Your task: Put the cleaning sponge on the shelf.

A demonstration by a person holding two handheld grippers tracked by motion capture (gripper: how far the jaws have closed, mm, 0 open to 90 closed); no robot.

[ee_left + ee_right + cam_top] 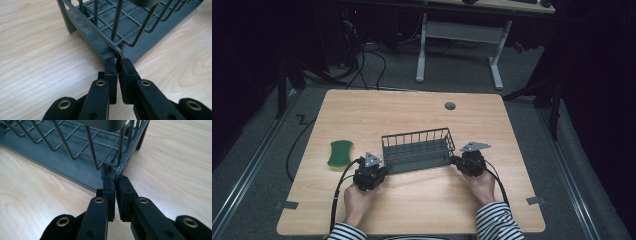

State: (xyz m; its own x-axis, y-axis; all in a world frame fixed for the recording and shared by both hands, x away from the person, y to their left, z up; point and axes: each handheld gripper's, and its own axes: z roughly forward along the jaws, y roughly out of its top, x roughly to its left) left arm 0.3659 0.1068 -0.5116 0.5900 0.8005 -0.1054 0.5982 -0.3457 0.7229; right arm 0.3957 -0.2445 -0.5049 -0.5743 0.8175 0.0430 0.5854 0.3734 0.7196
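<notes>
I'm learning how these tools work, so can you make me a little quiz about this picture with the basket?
1. True or false: both tools are closed on the grey wire basket.
2. Which part does the left tool pinch? A) the top rim B) a bottom corner wire C) the sponge
3. Fill in: the green sponge lies on the table to the ___ of the basket, seen from the person's side.

Key
1. True: the left tool and the right tool each pinch a corner wire.
2. B
3. left
</notes>
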